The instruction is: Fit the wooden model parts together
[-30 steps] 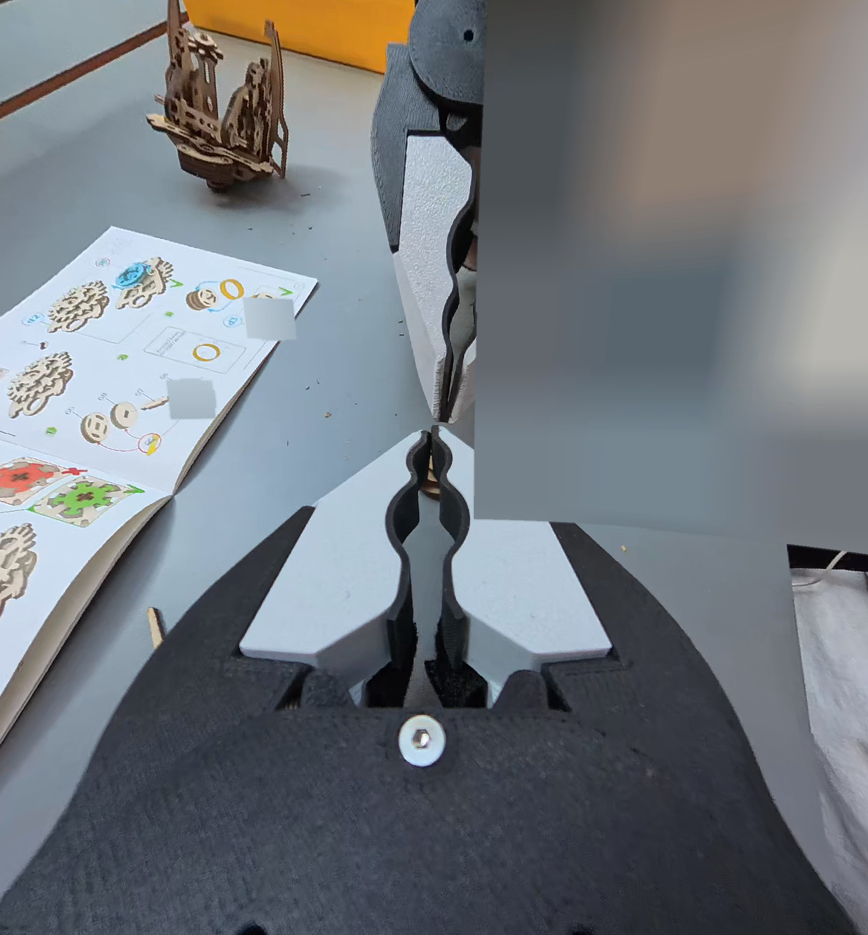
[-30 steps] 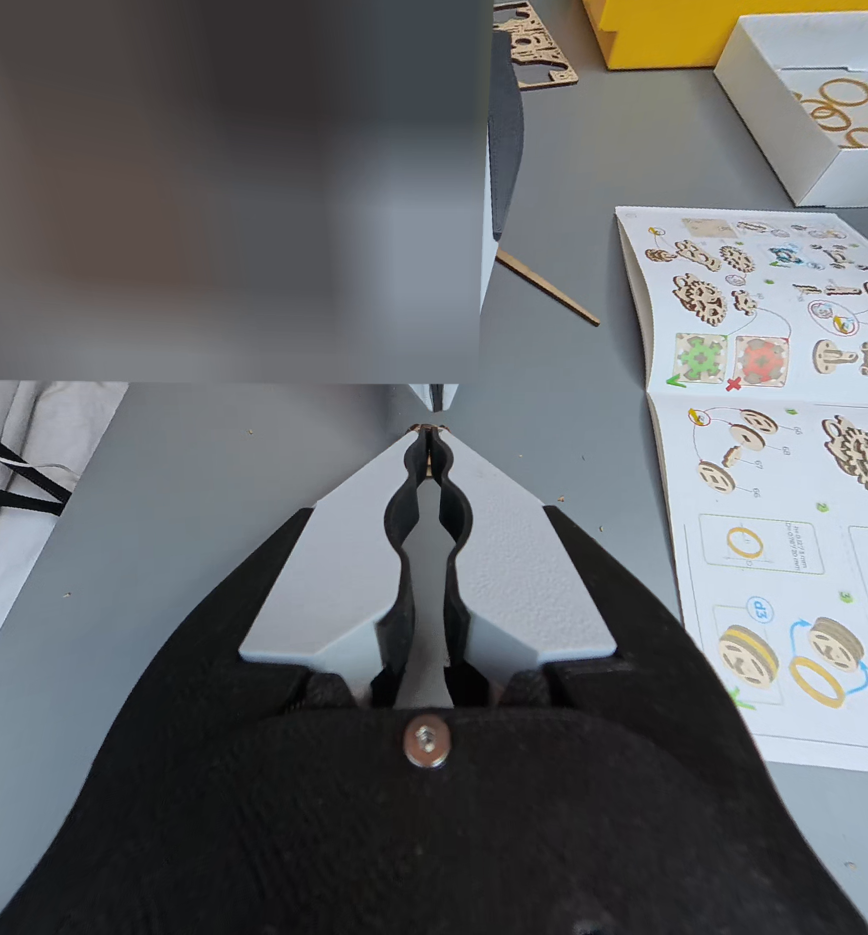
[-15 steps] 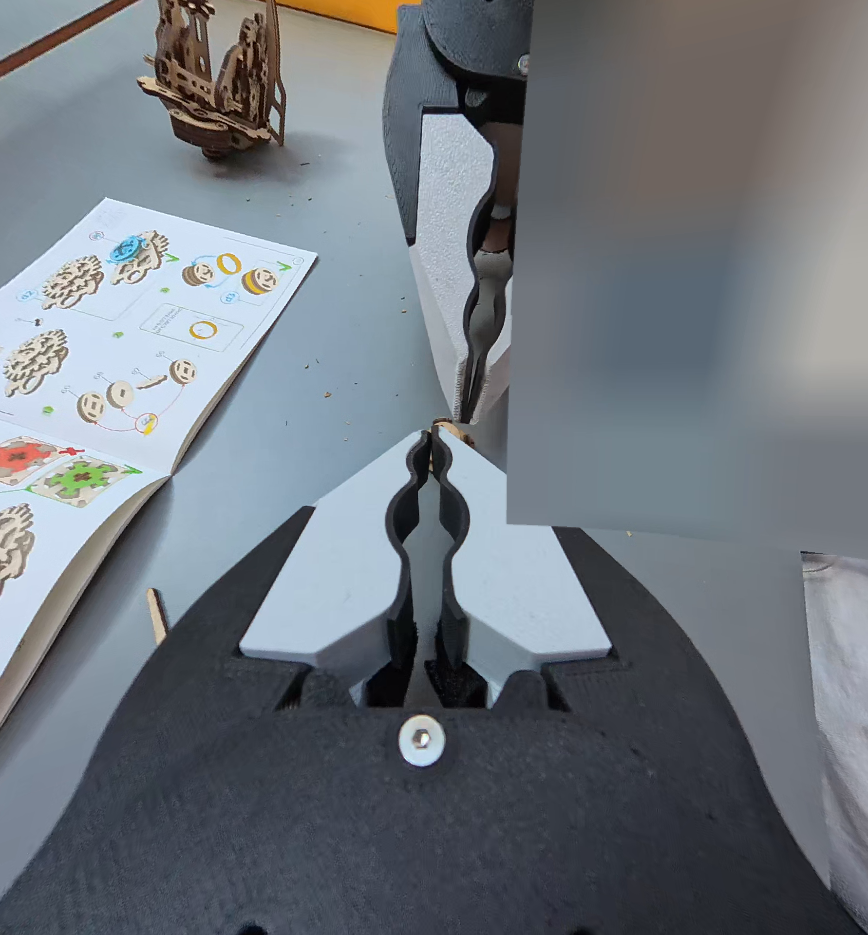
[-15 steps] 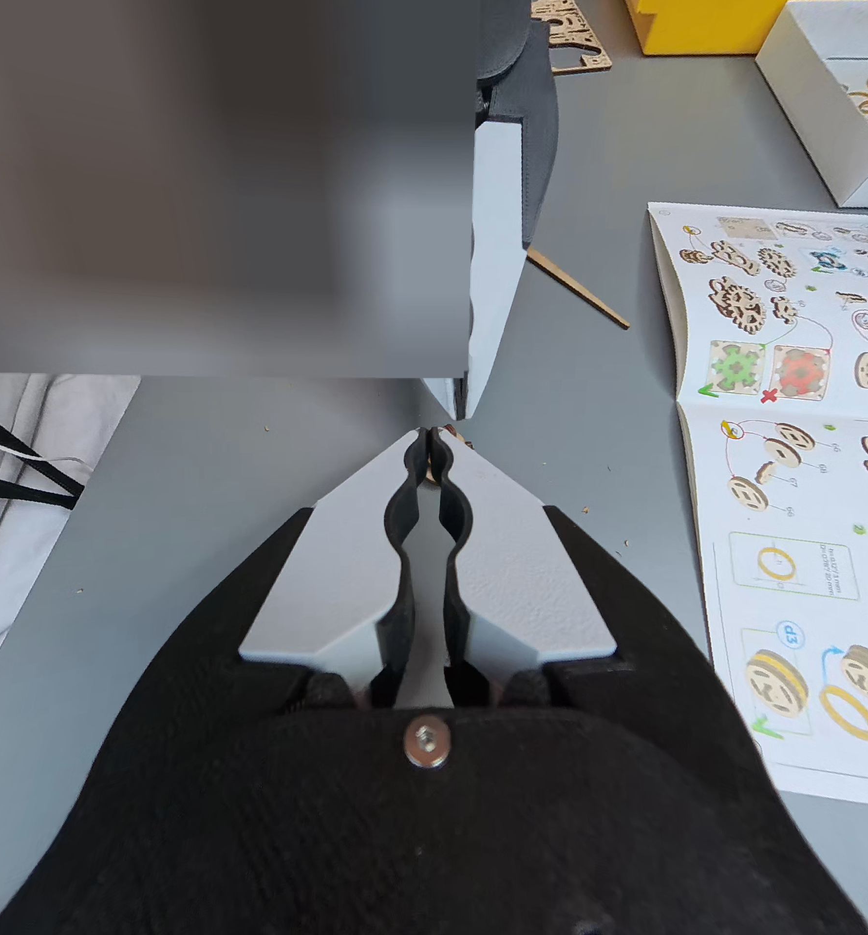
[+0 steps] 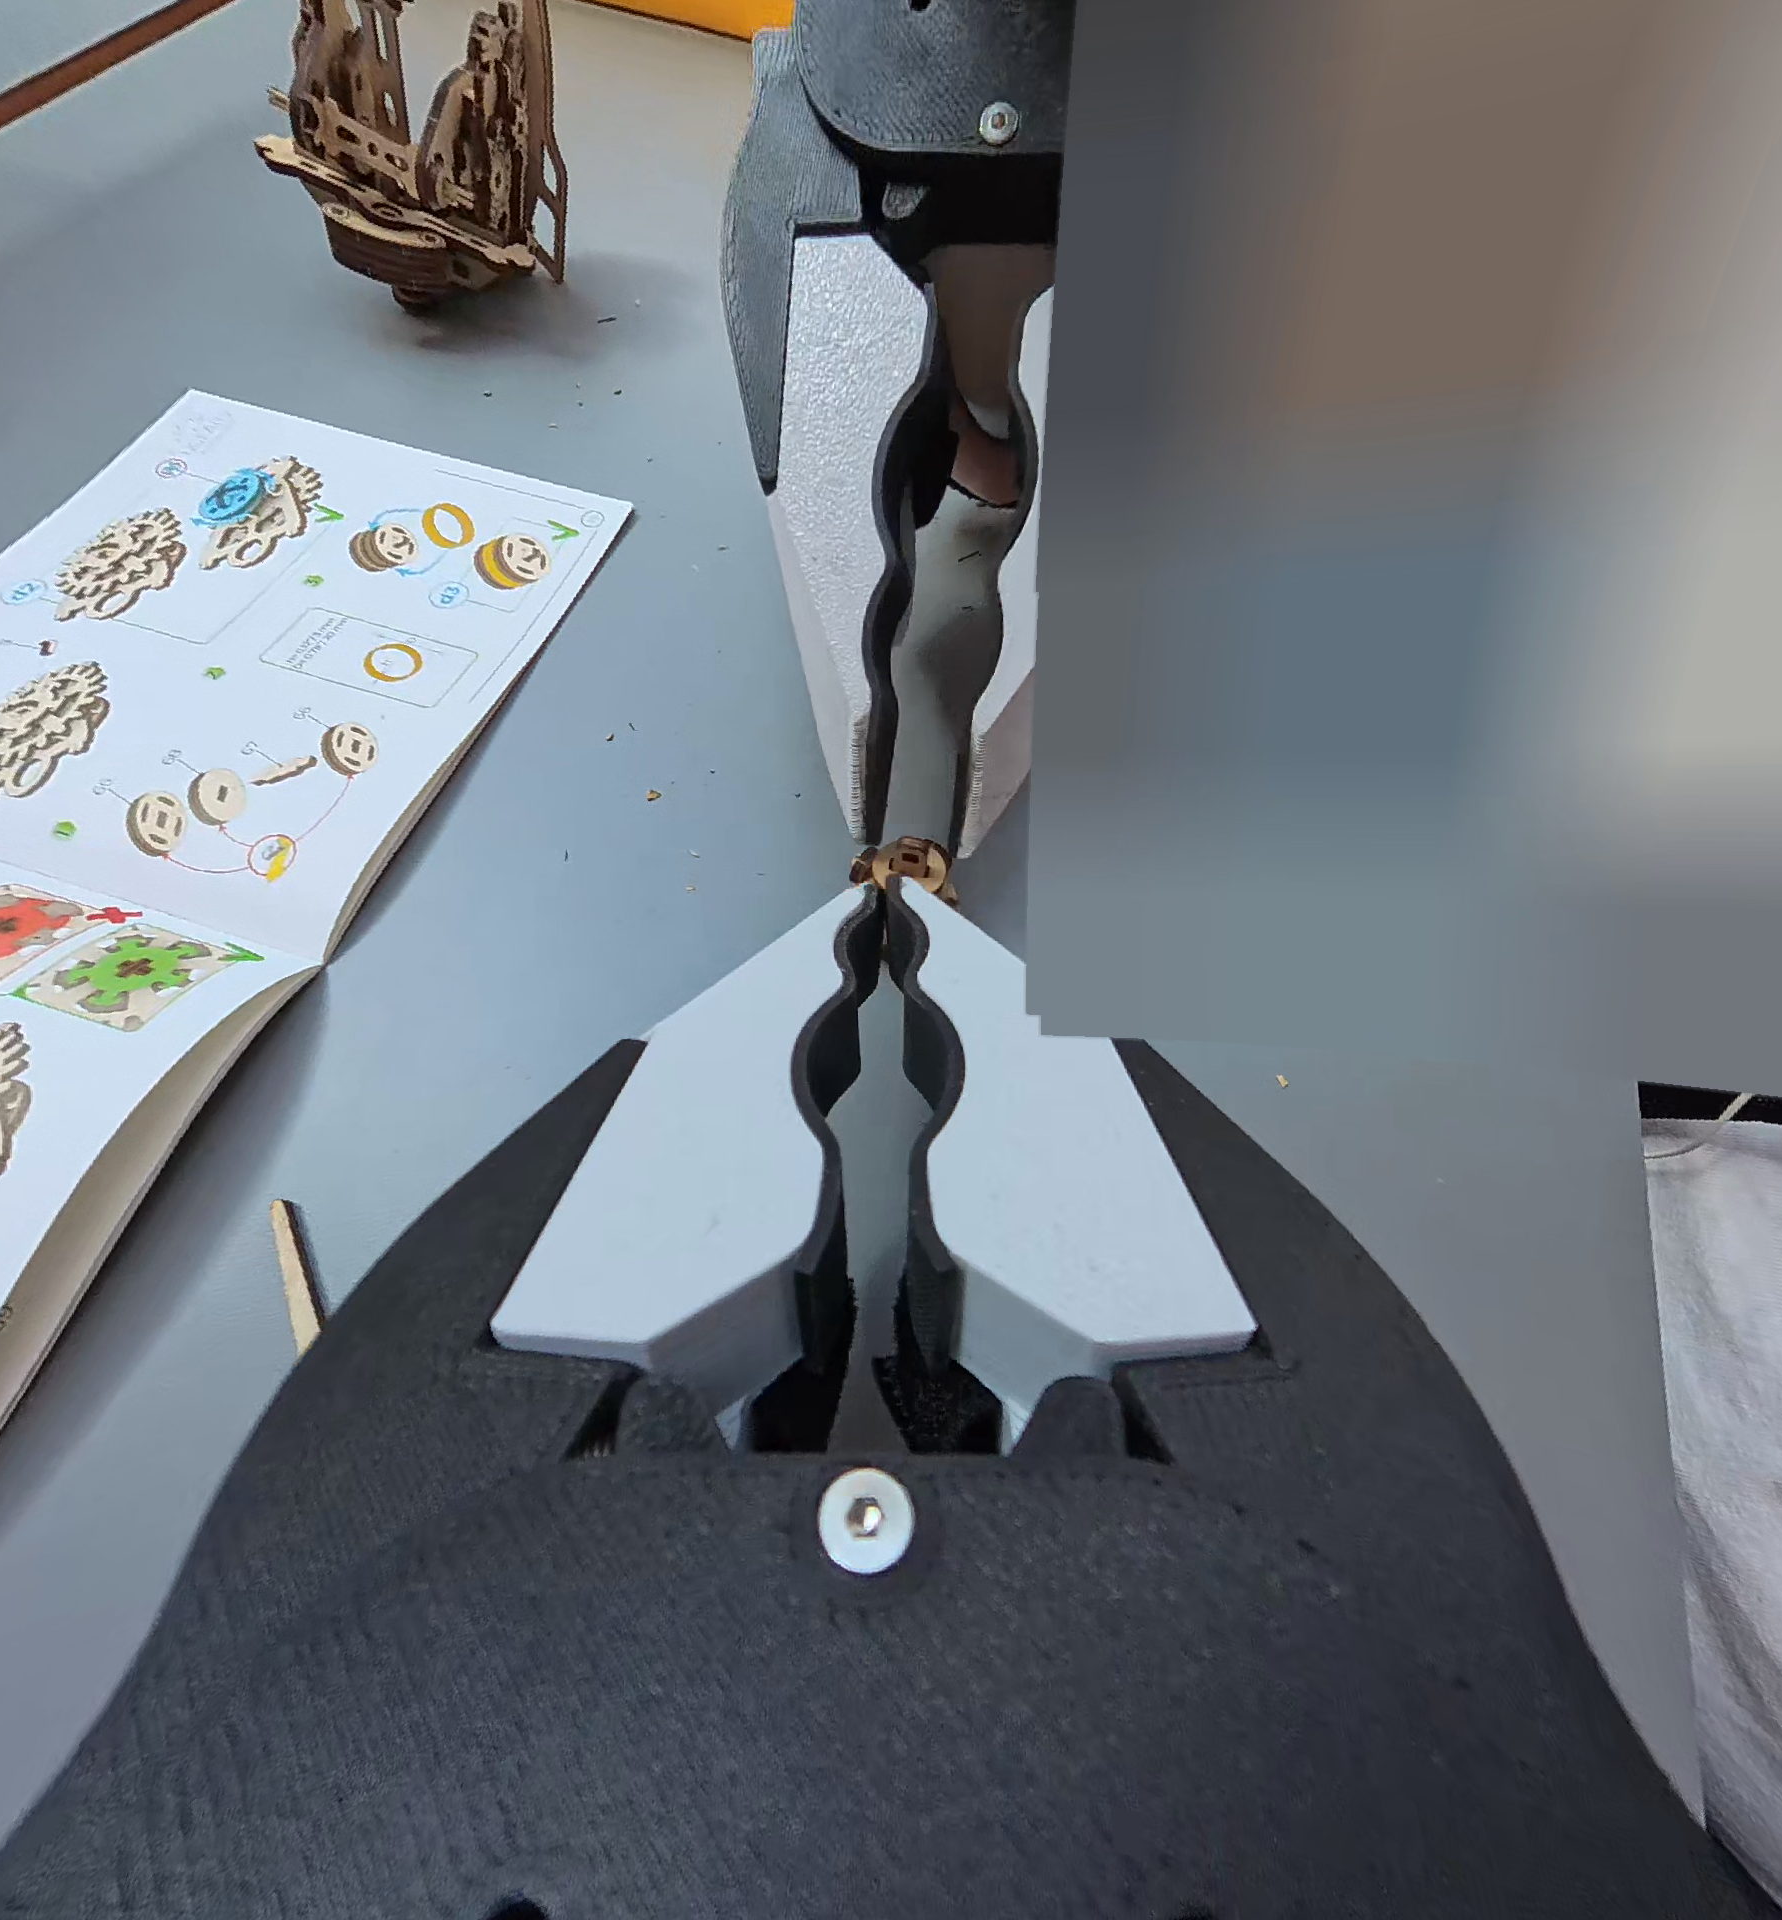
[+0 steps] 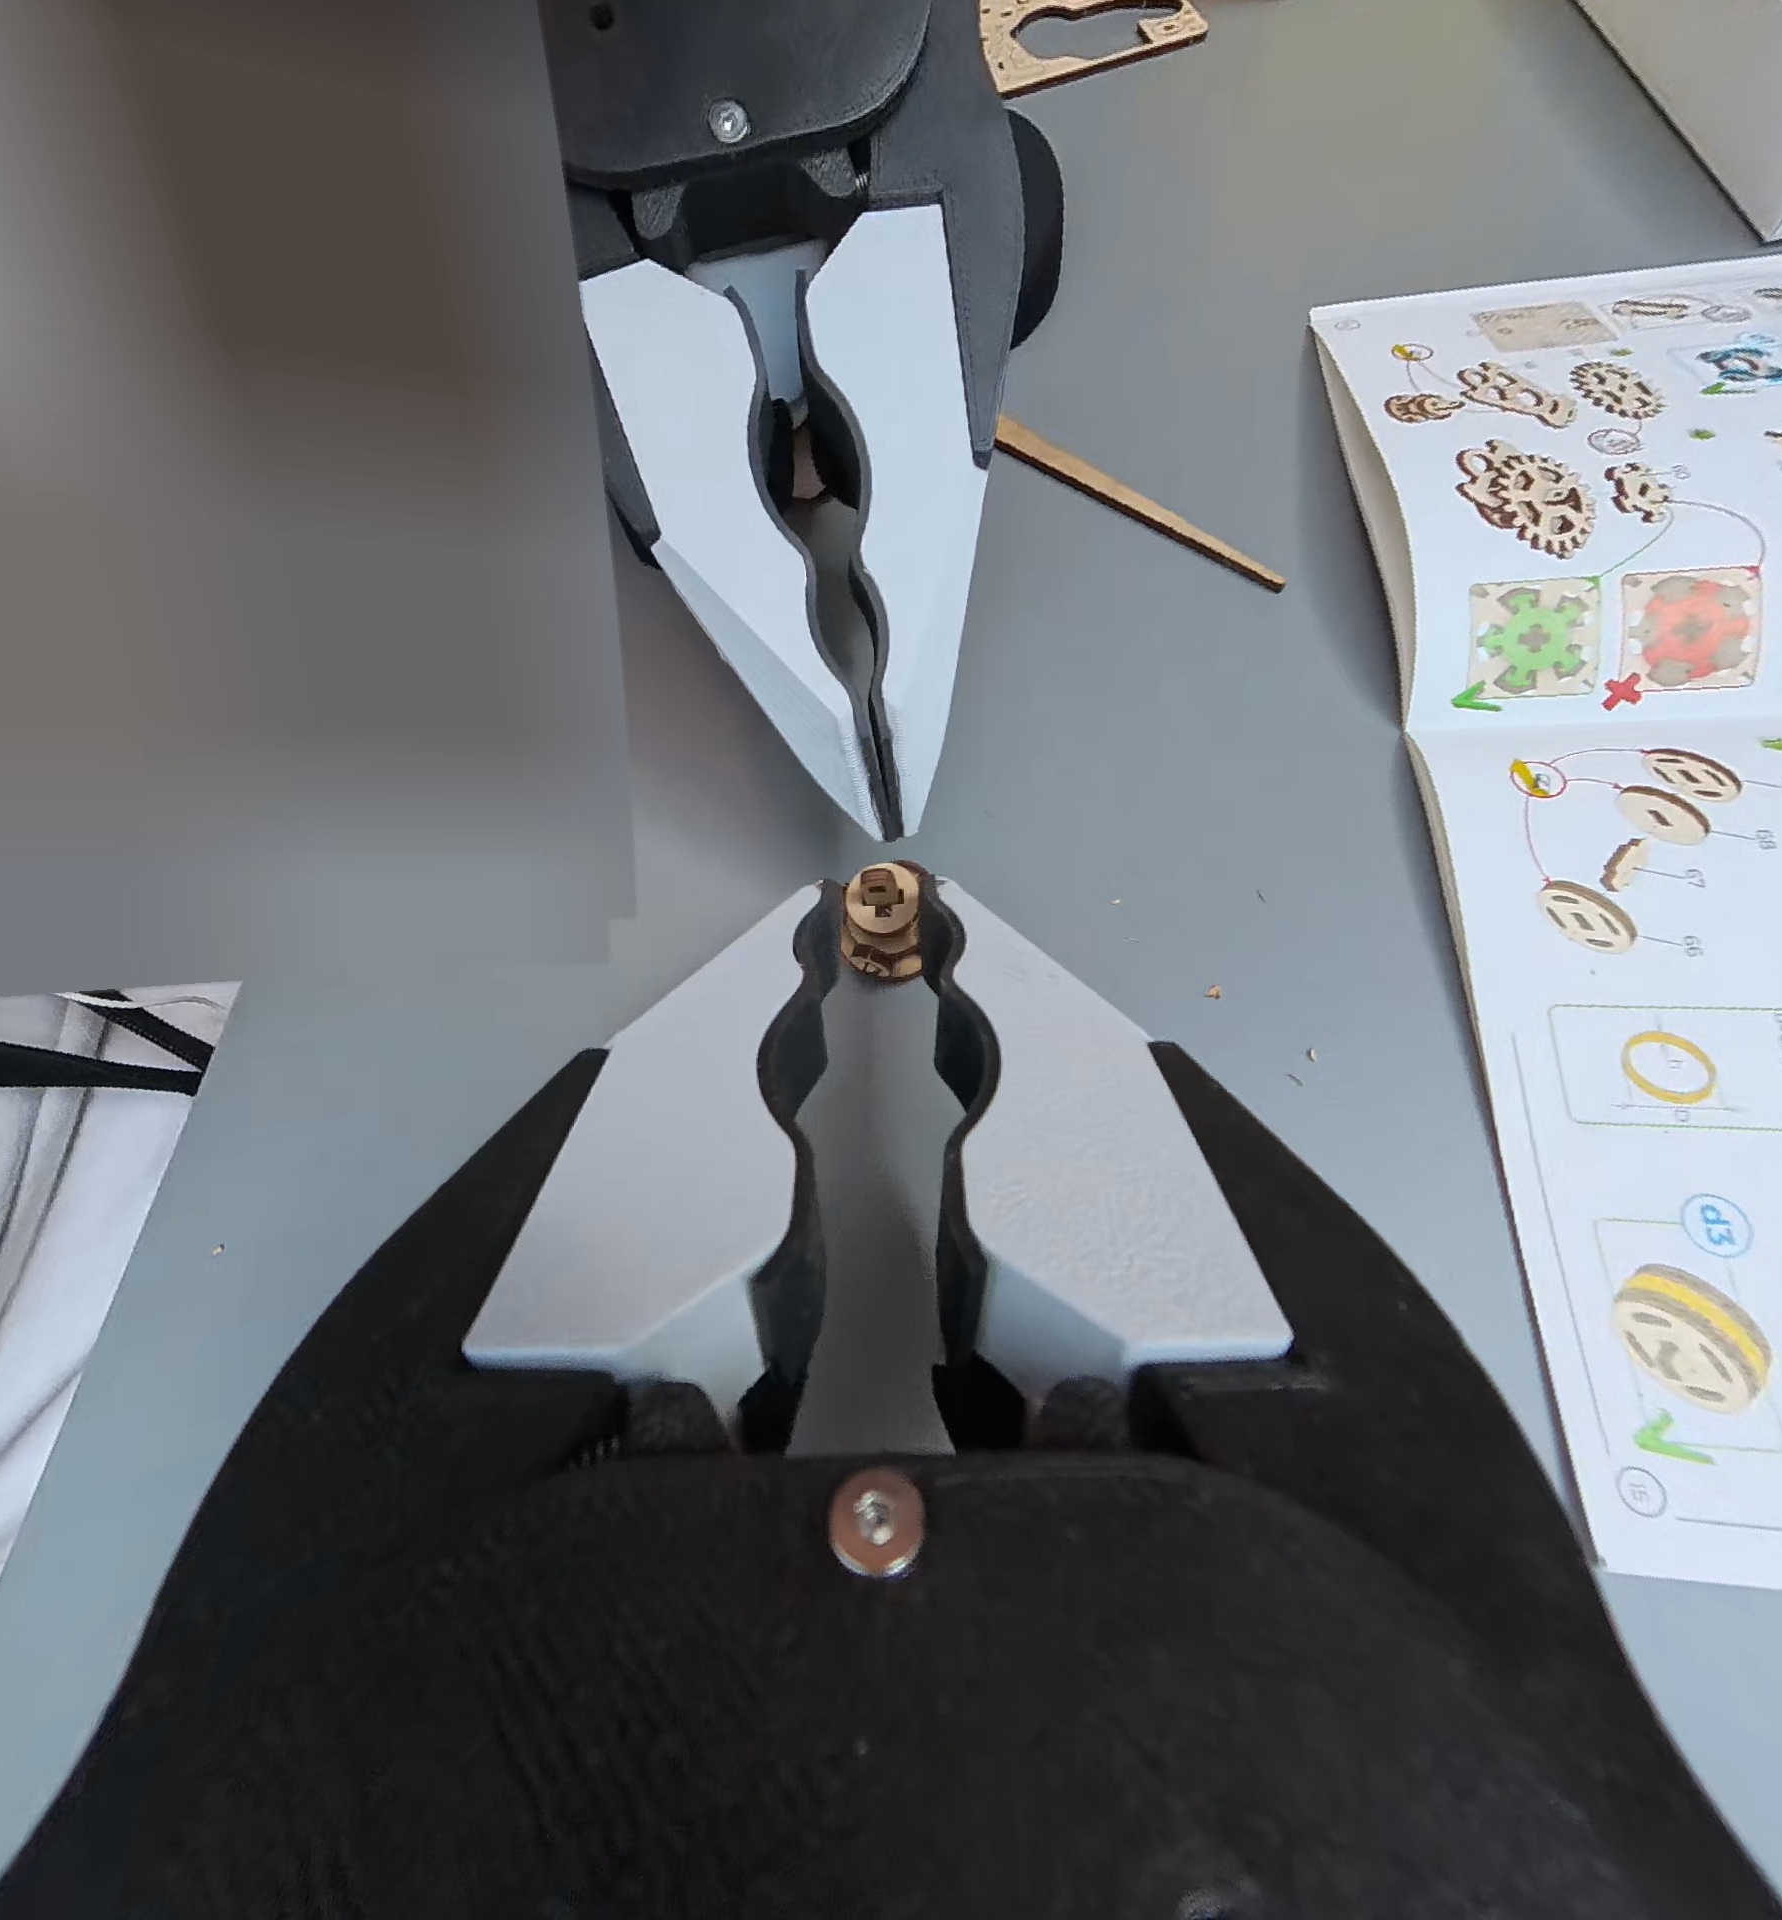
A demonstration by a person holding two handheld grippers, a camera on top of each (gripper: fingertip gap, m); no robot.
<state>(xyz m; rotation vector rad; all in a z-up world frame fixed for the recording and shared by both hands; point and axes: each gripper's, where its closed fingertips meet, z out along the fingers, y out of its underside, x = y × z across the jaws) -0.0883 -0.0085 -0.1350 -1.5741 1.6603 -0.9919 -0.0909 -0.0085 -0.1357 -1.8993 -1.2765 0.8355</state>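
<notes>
Right tool (image 6: 879, 914) pinched small wooden wheel stack (image 6: 879, 920) at its tips | left tool (image 6: 889, 826) pressed together, at 12 o'clock just beyond the stack | booklet (image 6: 1635, 935) at 3 o'clock on grey surface (image 6: 1157, 727)

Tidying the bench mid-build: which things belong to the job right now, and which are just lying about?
In use: wooden part, held by the right gripper; left gripper, shut, facing it; open booklet.
Lying about: ship model, wooden stick, cut-out sheet, white box.
</notes>
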